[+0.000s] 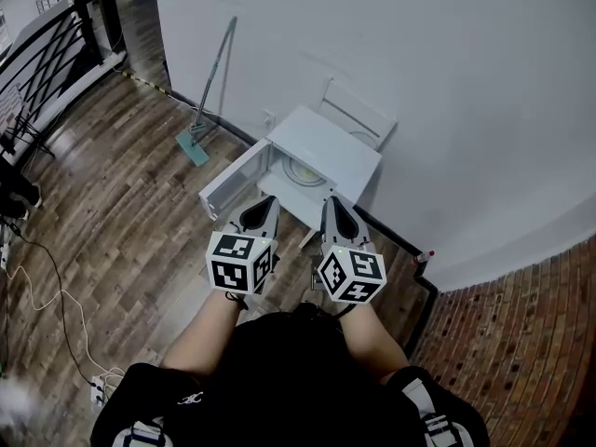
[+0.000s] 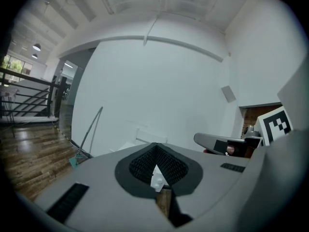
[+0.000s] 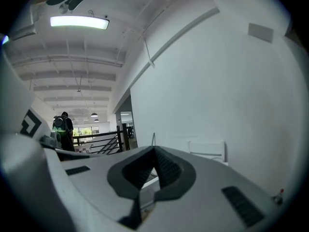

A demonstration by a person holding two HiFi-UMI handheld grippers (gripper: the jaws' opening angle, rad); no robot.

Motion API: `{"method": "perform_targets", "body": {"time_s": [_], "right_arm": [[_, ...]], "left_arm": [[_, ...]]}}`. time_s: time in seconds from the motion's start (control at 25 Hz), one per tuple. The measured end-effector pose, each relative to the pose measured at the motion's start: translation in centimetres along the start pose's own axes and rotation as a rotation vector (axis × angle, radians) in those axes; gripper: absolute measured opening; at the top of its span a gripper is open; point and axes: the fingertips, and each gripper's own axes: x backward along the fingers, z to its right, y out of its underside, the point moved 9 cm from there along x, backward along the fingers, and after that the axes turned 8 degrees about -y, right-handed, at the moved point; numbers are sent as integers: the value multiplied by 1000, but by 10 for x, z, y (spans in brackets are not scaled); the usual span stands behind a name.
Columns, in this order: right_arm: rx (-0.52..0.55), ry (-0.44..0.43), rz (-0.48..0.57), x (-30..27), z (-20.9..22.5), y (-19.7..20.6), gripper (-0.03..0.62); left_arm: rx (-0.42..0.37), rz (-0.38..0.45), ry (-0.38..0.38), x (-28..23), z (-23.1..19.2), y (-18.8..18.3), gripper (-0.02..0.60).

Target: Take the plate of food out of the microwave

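A white microwave (image 1: pixel 326 147) stands on a low white table by the wall, its door (image 1: pixel 233 182) swung open to the left. Inside it lies a pale round plate (image 1: pixel 305 171); I cannot make out the food on it. My left gripper (image 1: pixel 264 209) and right gripper (image 1: pixel 332 205) hover side by side just in front of the open cavity, both pointing at it and clear of it. The left gripper (image 2: pixel 155 147) has its jaws shut with nothing held. The right gripper (image 3: pixel 154 152) also has its tips together and is empty.
A mop (image 1: pixel 210 101) leans on the wall left of the microwave, and a white chair (image 1: pixel 358 115) stands behind it. A black railing (image 1: pixel 47 54) runs at far left. Cables (image 1: pixel 56 287) trail over the wooden floor. A person (image 3: pixel 62 127) stands far off by the railing.
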Motion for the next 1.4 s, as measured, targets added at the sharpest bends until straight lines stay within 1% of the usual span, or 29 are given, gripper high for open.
{"method": "perform_targets", "body": {"time_s": [0.16, 0.28, 0.48, 0.68, 0.84, 1.08, 1.16, 1.24, 1.32, 1.4], "right_arm": [[9, -28, 16, -17, 11, 2, 12], [37, -57, 27, -33, 25, 4, 12], [47, -110, 42, -82, 77, -5, 12], [61, -154, 35, -120, 136, -24, 12], [27, -180, 0, -155, 181, -30, 12], [100, -282, -51, -195, 217, -28, 12], [113, -329, -85, -207, 227, -23, 12], [105, -382, -118, -221, 234, -14, 12], [92, -422, -146, -238, 235, 0, 12], [96, -454, -178, -251, 230, 16, 12]], "left_arm": [[-8, -14, -25, -20, -3, 0, -2], [-10, -22, -59, -40, -4, 0, -2], [-27, -2, -112, -101, 2, -13, -2], [3, 17, -162, -160, 14, -32, -2], [23, -5, -209, -201, 21, -34, -2], [84, 10, -281, -253, 27, -28, -2], [97, 6, -327, -265, 30, -22, -2], [103, -9, -390, -271, 27, -14, -2], [115, -45, -440, -273, 18, -3, -2], [156, -88, -477, -273, 6, 14, -2]]}}
